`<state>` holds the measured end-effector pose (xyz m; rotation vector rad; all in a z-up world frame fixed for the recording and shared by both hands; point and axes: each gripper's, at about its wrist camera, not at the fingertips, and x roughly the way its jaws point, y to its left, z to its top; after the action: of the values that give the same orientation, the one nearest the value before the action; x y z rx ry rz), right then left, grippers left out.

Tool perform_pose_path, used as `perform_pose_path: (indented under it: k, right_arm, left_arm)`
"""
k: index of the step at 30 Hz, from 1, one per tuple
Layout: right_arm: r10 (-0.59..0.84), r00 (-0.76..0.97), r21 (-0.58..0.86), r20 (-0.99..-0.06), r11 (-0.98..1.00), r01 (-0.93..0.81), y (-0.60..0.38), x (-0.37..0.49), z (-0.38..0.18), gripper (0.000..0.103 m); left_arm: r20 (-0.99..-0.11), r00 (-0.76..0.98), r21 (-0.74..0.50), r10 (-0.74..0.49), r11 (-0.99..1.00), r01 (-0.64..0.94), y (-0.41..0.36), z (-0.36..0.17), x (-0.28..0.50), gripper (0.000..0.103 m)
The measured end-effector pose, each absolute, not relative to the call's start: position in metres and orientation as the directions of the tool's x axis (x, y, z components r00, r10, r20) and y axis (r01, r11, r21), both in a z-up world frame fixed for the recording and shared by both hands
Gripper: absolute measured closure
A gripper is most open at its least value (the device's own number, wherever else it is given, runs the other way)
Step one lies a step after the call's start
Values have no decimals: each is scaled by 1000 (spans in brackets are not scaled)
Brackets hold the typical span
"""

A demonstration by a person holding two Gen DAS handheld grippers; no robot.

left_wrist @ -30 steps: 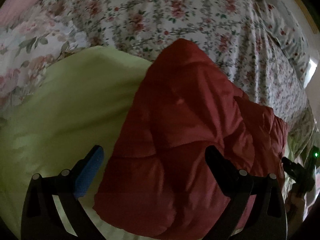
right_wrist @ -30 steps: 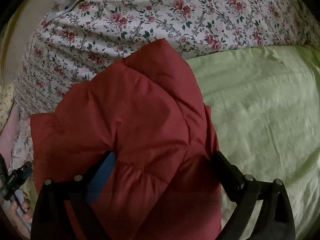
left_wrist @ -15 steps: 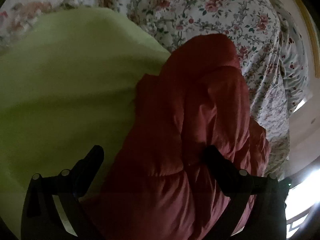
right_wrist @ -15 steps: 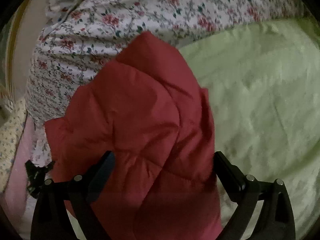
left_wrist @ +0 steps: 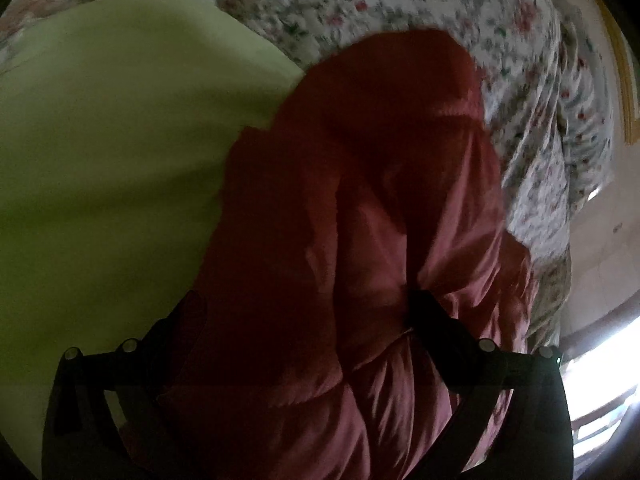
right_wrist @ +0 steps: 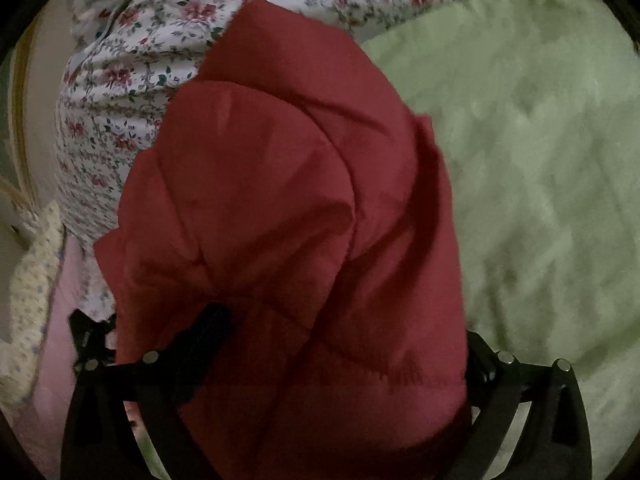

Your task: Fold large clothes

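A red puffer jacket (left_wrist: 360, 220) lies bunched on a green sheet (left_wrist: 112, 152); it also fills the middle of the right wrist view (right_wrist: 280, 220). My left gripper (left_wrist: 304, 320) has its fingers wide apart, with jacket fabric bulging between them and draped over the left finger. My right gripper (right_wrist: 344, 332) also stands wide, with the jacket between its fingers and covering the right one. The fabric hides whether either gripper pinches it.
The green sheet (right_wrist: 540, 160) lies on a floral bedspread (left_wrist: 460, 12), which also shows in the right wrist view (right_wrist: 120, 80). A bright window (left_wrist: 600, 392) is at the far right. Pink fabric (right_wrist: 60, 340) lies at the left edge.
Both grippers have pushed forward and down into the jacket. Fabric now covers the left gripper's left finger and the right gripper's right finger. The jacket looms larger in both views.
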<state>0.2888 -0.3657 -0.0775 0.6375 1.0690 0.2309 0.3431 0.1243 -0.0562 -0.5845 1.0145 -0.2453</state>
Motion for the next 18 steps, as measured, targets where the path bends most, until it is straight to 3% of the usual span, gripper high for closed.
perform_pose_path:
  k: [10, 13, 18]
  right_arm:
    - [470, 469, 576, -748, 811, 107, -354, 291, -75, 9]
    - [463, 470, 568, -752, 817, 104, -353, 290, -71, 19]
    - [460, 479, 565, -748, 819, 96, -350, 284, -58, 48]
  left_arm:
    - [-715, 526, -548, -461, 837, -10, 117, -50, 333, 28]
    - [-712, 534, -539, -457, 842, 2, 114, -44, 331, 38]
    - [-685, 559, -556, -467, 831, 13, 117, -32, 314, 52]
